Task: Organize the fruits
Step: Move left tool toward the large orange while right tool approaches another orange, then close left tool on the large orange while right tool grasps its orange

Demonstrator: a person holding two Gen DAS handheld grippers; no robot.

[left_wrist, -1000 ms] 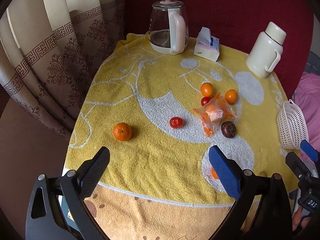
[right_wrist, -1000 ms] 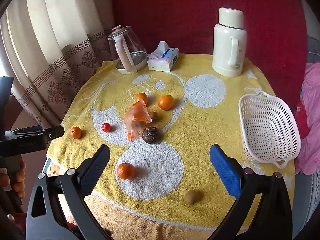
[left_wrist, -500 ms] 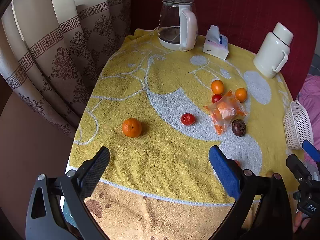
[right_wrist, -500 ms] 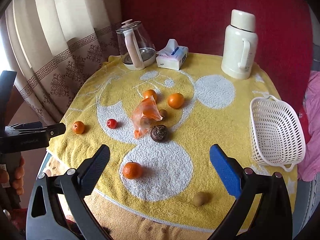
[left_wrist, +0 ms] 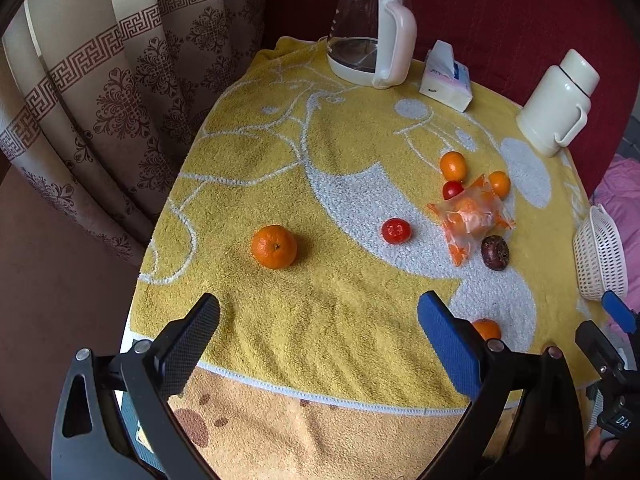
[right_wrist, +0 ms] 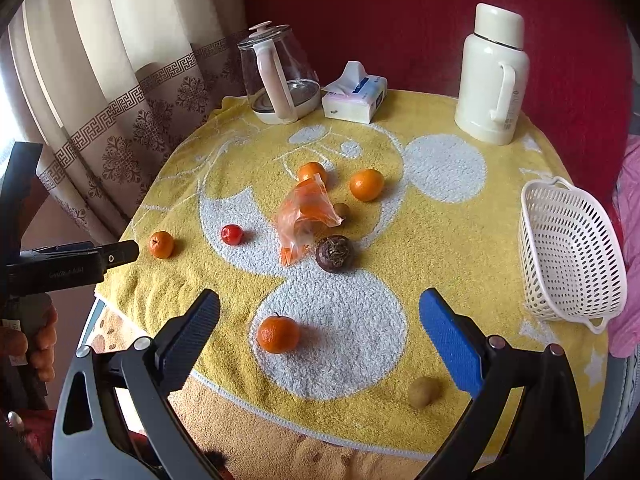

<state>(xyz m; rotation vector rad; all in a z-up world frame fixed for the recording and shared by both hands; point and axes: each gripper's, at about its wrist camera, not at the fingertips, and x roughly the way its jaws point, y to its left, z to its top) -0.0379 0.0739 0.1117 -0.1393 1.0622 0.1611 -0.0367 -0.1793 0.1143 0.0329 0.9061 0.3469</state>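
Observation:
Fruits lie scattered on a yellow towel. In the left wrist view a mandarin lies just ahead of my open, empty left gripper, with a red tomato and an orange plastic bag farther right. In the right wrist view my open, empty right gripper hovers over the near edge, above a mandarin. A dark passion fruit, a kiwi and two more mandarins lie around. A white basket stands empty at the right.
A glass kettle, a tissue pack and a white thermos stand along the back edge. Curtains hang at the left. A red backrest rises behind the table.
Both grippers have moved forward and closer to the table; the fruits appear larger. Nothing was picked up or shifted.

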